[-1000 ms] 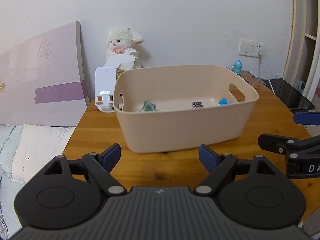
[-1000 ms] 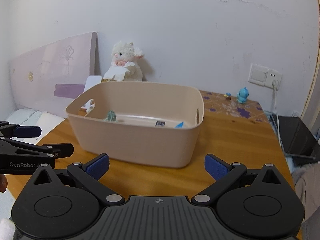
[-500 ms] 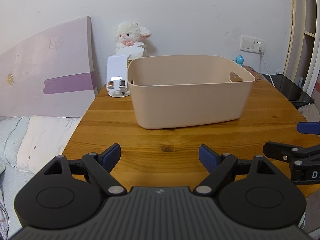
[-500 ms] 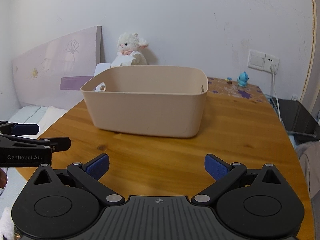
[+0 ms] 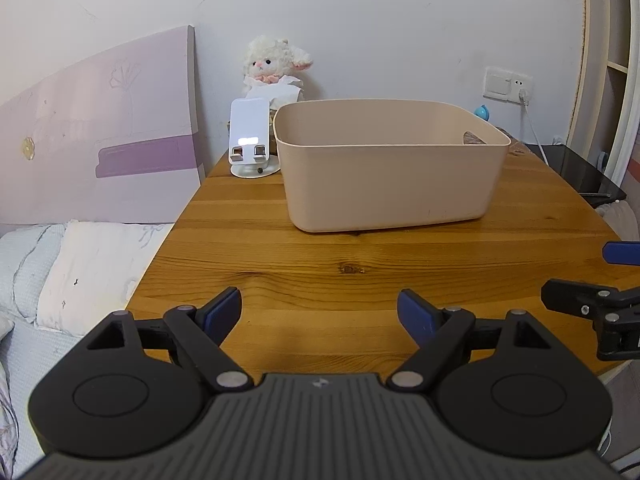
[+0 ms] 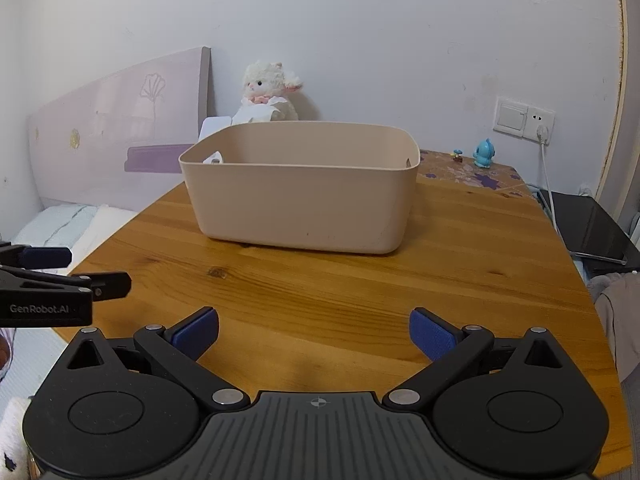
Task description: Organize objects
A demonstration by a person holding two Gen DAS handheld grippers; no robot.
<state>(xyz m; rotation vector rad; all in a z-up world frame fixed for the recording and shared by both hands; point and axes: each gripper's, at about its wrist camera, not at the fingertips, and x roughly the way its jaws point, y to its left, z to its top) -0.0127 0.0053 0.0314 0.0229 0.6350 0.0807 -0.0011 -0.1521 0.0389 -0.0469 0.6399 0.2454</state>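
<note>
A beige plastic bin (image 5: 388, 184) stands on the round wooden table (image 5: 320, 272); it also shows in the right wrist view (image 6: 300, 196). Its inside is hidden from this low angle. My left gripper (image 5: 320, 312) is open and empty, low over the table's near edge, well short of the bin. My right gripper (image 6: 314, 330) is open and empty, also short of the bin. Each gripper shows at the edge of the other's view: the right one (image 5: 588, 284) and the left one (image 6: 72, 268).
A white phone stand (image 5: 250, 144) and a plush lamb (image 5: 272, 68) stand behind the bin at the left. A small blue figurine (image 6: 484, 154) sits at the table's back right near a wall socket (image 6: 524, 120). A bed (image 5: 60, 264) lies left, a dark side table (image 6: 592, 228) right.
Both grippers have pulled back and dropped lower, away from the bin. The bin looks smaller and farther, and the items inside it are no longer visible.
</note>
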